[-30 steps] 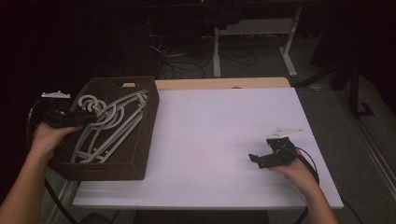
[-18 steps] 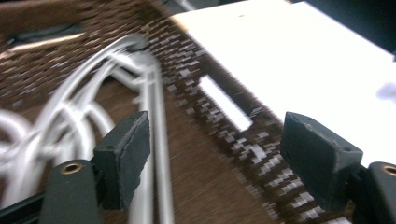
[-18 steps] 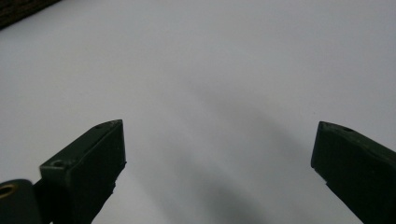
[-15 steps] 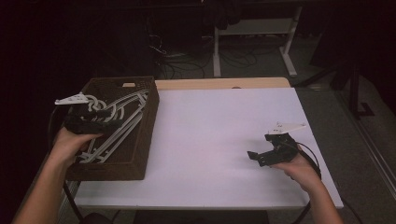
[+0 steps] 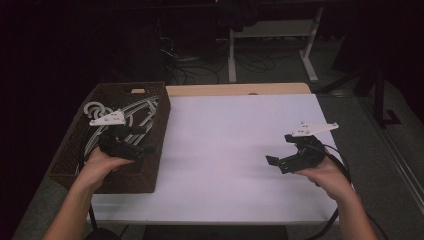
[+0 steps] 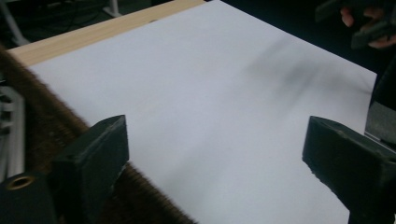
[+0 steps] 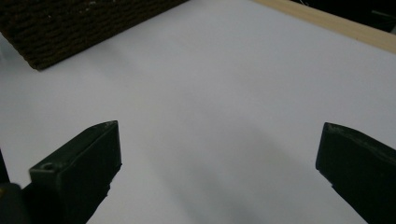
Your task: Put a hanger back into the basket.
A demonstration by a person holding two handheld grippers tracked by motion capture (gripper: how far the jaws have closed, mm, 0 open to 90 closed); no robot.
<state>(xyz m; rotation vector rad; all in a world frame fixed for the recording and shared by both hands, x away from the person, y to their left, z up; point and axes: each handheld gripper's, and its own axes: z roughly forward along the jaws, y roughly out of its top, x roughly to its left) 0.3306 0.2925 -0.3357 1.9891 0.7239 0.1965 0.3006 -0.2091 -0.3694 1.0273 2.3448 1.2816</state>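
Landmark: brown woven basket at the left end of the white table. White plastic hangers lie piled inside it, reaching toward its far wall; none is lifted out.

Left gripper: over the basket's right wall, just above the rim, pointing out across the table. Jaws have just been opening and now stand wide apart, nothing between them. The left gripper view confirms this: both jaws far apart, basket rim under the left one, bare table top in the gap. The hangers' pale bars sit inside the basket at the frame's left edge. Left hand is over the basket's near right part.

Right gripper: well apart from the basket, near the table's right edge, held off the surface and pointing toward the basket. Jaws spread wide, holding nothing. In the right gripper view the basket's side is far off at top left, with bare table between.

Neither gripper touches a hanger.
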